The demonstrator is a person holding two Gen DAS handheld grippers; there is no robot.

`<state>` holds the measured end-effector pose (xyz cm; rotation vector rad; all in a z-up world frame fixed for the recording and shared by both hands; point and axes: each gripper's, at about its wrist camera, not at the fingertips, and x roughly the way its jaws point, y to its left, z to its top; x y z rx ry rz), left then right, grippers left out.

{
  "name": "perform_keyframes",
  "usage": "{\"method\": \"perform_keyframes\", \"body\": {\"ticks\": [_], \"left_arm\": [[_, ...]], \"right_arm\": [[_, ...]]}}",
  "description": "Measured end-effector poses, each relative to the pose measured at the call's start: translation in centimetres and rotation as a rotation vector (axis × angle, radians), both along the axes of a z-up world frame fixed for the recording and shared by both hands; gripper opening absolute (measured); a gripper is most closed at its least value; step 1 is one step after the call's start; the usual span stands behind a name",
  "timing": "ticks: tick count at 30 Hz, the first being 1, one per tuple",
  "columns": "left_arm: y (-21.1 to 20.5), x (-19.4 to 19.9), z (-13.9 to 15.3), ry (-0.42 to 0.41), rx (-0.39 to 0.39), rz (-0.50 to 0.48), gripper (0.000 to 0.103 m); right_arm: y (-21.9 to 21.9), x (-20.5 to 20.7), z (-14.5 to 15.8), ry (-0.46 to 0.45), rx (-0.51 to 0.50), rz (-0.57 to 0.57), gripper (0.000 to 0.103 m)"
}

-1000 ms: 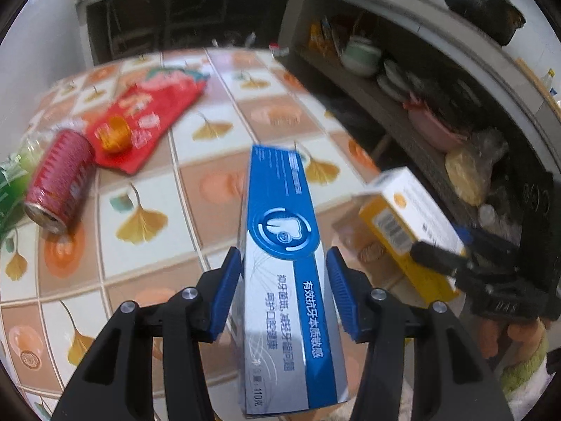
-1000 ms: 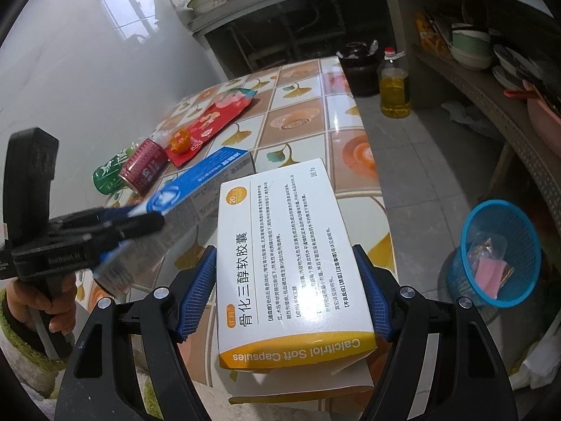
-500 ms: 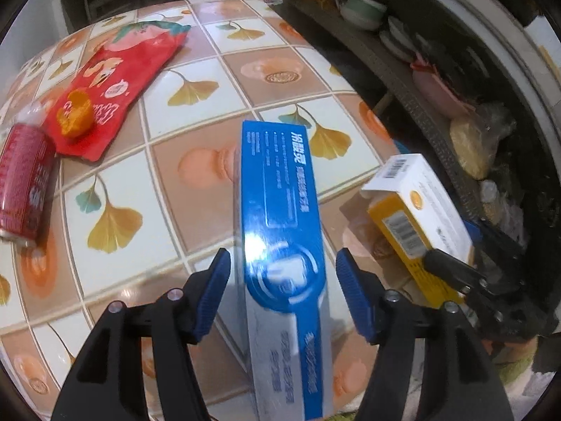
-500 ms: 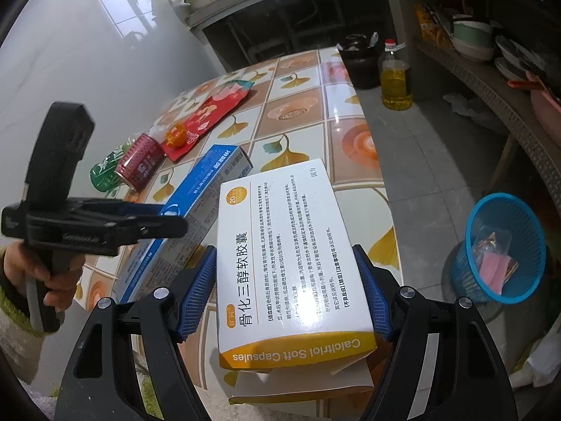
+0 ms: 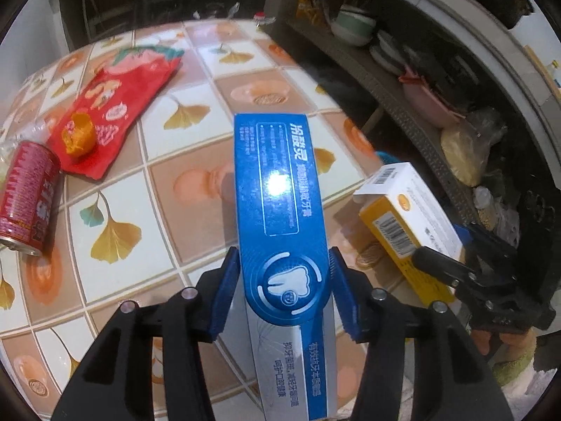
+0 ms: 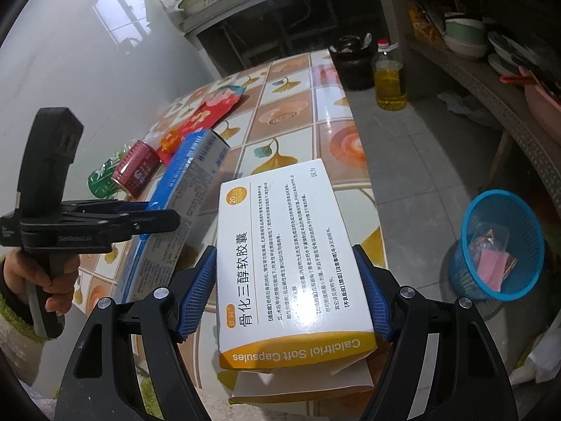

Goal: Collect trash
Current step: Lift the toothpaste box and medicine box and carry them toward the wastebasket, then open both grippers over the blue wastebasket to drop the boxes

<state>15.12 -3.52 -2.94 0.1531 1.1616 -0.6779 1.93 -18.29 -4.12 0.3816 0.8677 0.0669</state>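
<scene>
You are holding two boxes at once: your right gripper (image 6: 284, 298) is clamping the capsule box (image 6: 287, 256) by its long sides, flap hanging loose at the near end, and your left gripper (image 5: 284, 291) is pinching the toothpaste box (image 5: 280, 210) across its width, most of its length sticking out ahead of the pads. Because the toothpaste box is gripped near one end, it is likely going to swing if you turn fast, so be keeping the wrist level and the squeeze steady. The bin (image 6: 501, 245) is sitting on the floor ahead and to the right of your right gripper, below the table (image 6: 336, 140) edge, so be carrying the capsule box over its mouth before letting go. Farther ahead on the left, the can (image 5: 28, 196), the orange wrapper (image 5: 79, 135) and the red pouch (image 5: 119, 105) are waiting on the tiles
</scene>
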Motion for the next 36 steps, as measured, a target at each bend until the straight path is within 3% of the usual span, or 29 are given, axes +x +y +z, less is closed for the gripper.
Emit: {"method": "perform_keyframes", "body": {"ticks": [7,11,17,20,23,30,36], "left_arm": [[-1.7,-1.7,4.0,-0.082,-0.077,-0.047,0.048],[-4.3,-1.8,5.9,-0.115,-0.132,-0.096,0.048],[-13.0,-1.1,7.8,-0.116,-0.216,-0.227,0.048],[-18.1,-0.2,7.1,-0.036,-0.244,-0.276,0.048],[-24.2,0.7,4.4,0.062,-0.210,-0.331,0.048],[-35.9,2.2,-5.9,0.267,0.007,-0.394,0.048],[-42.2,3.9,-14.0,0.329,0.170,-0.389,0.049]], "right_arm": [[-2.5,-1.8,1.9,-0.072,0.053,-0.051,0.071],[-5.5,-3.7,3.5,-0.118,0.028,-0.147,0.071],[-12.8,-9.1,4.2,-0.137,0.000,-0.391,0.071],[-16.4,-11.8,2.8,-0.091,0.002,-0.518,0.071],[-19.3,-14.0,0.0,-0.023,0.029,-0.627,0.071],[-23.6,-15.0,-8.7,0.142,0.179,-0.738,0.071],[-27.7,-11.5,-14.9,0.238,0.239,-0.766,0.071]]}}
